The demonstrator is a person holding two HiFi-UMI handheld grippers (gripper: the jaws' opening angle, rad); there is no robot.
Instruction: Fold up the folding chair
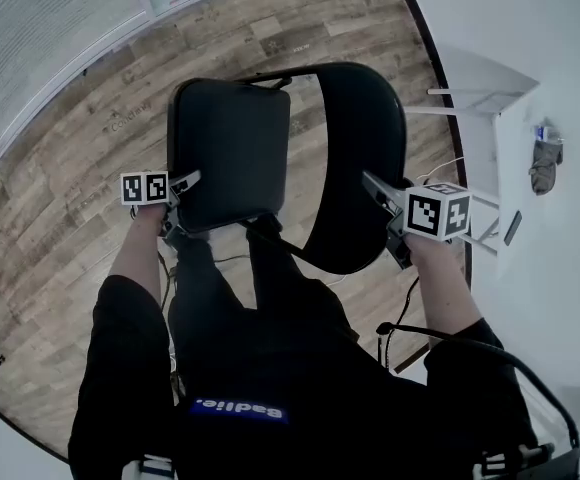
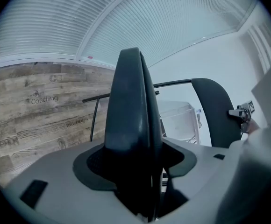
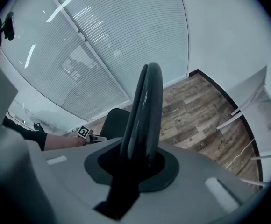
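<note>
Two grippers hold one black folding chair (image 1: 355,183) over the plank floor (image 1: 70,208). The left gripper (image 1: 183,184), spread wide, clamps its single seat (image 1: 232,148). The right gripper (image 1: 376,190), narrow, pinches its single backrest (image 3: 147,106). Beyond stands one white table (image 1: 470,98).

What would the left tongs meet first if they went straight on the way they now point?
The folding chair's seat: its padded edge sits clamped between the left tongs, leaving no free way ahead.
</note>
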